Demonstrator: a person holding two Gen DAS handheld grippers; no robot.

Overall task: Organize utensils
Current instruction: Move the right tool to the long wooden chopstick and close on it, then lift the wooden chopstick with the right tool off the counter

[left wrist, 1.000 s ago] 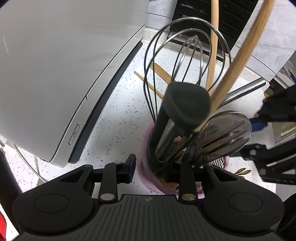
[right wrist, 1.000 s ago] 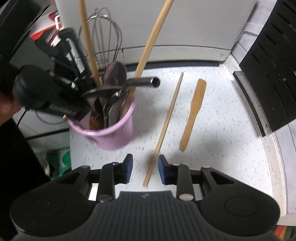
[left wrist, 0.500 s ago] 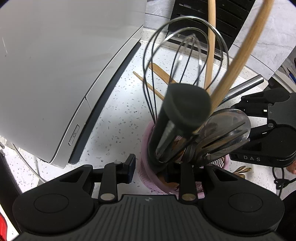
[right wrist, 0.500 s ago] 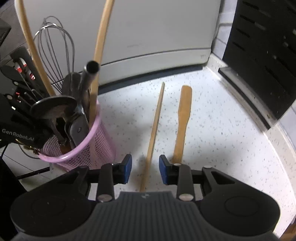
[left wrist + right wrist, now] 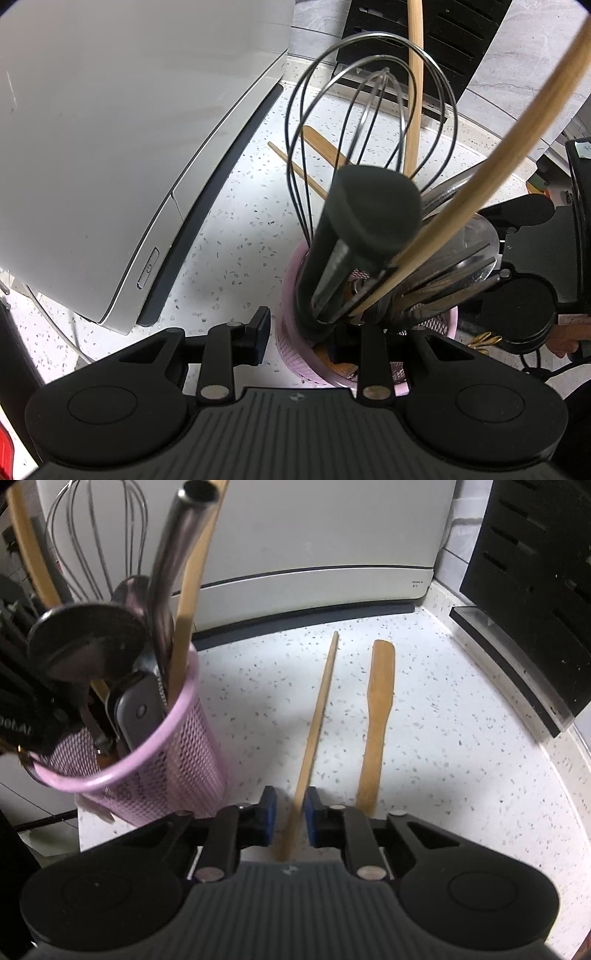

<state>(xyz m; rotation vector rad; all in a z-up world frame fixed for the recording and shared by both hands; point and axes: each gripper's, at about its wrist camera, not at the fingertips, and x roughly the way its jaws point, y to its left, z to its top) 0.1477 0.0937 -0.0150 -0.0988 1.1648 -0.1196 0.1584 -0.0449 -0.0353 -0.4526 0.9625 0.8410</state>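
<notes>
A pink mesh basket (image 5: 291,332) (image 5: 166,760) stands on the speckled counter, packed with a wire whisk (image 5: 369,110), wooden handles, a steel tube and dark spoons. My left gripper (image 5: 314,339) is shut on the basket's wall, one finger outside and one inside the rim. Right of the basket lie a thin wooden stick (image 5: 317,716) and a flat wooden spatula (image 5: 378,709), side by side. My right gripper (image 5: 290,812) is down at the counter, its blue pads drawn in against the near end of the stick.
A white appliance (image 5: 295,535) (image 5: 110,147) fills the back of the counter. A black slotted rack (image 5: 535,590) stands at the right. The counter's rounded edge (image 5: 576,775) runs close to the right of the spatula.
The right gripper has sunk toward the counter over the stick's near end and its jaws have narrowed around it. The left gripper and basket have stayed put.
</notes>
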